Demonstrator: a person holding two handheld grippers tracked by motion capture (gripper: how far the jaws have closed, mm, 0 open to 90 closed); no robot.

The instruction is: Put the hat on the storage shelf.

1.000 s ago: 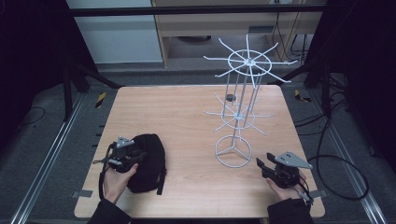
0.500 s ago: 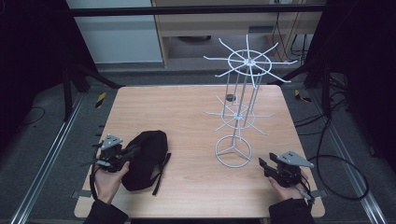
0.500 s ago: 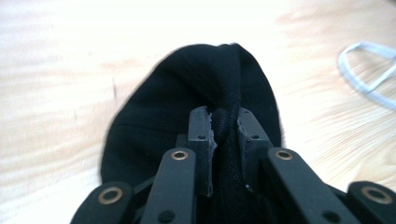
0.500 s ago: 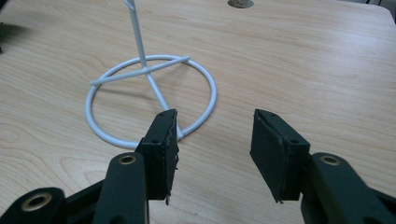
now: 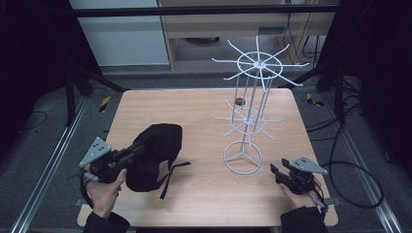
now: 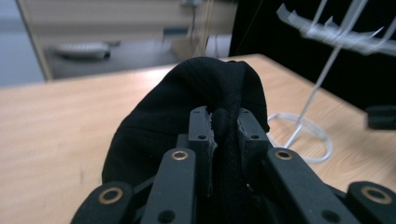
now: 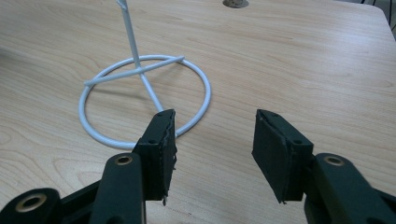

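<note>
One black cap [image 5: 155, 155] is seen at the left side of the bench [image 5: 194, 111], and its edge is clamped between the fingers of the left gripper [image 5: 127, 154]. One white wire rack [image 5: 248, 121] is placed on the light wooden bench. The fingers of the right gripper [image 5: 278, 171] are spread apart, with nothing between them, near the rack's ring base. Dark frames and cables are seen around on the floor.

Wooden table [image 5: 204, 104]: white wire rack [image 5: 245, 126] at 3 o'clock; black cap [image 5: 155, 153] at 8; small dark disc [image 5: 239, 101] at 1.
</note>
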